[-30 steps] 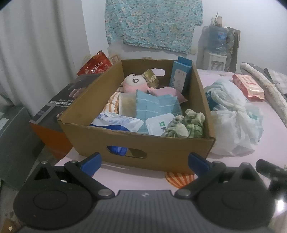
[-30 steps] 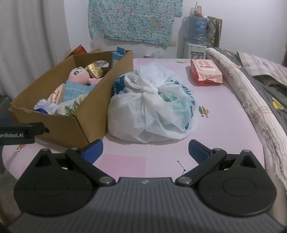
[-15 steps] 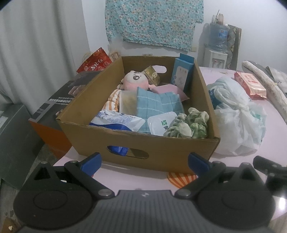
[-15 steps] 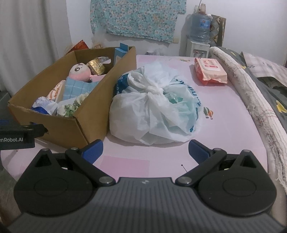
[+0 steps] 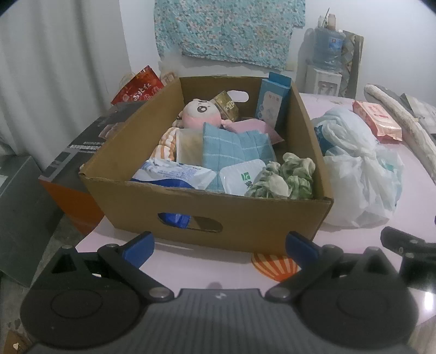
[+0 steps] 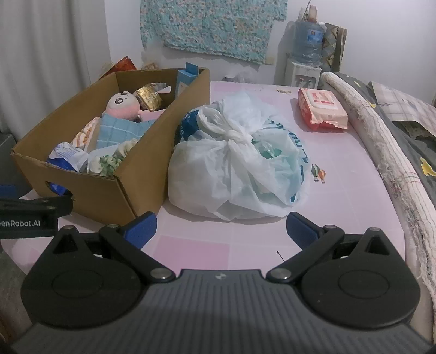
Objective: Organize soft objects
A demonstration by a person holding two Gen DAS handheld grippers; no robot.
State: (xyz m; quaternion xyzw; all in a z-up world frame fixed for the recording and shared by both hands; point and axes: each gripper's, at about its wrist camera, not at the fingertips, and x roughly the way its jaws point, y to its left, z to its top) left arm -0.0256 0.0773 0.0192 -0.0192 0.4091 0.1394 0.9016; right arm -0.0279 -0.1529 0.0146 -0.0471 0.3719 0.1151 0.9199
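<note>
Pink doll [image 5: 201, 113], blue-striped cloth [image 5: 234, 148]

A water dispenser [image 6: 301, 69] stands beneath floral cloth [image 6: 215, 26] beside a white curtain [image 5: 54, 68].

The knotted plastic bag [image 6: 237, 163] hides what is inside (only a bit of green shows). The doll [image 5: 201, 113] is half covered by a blue cloth [image 5: 234, 147]. The box wall [image 5: 218, 209] hides the lower things.
</note>
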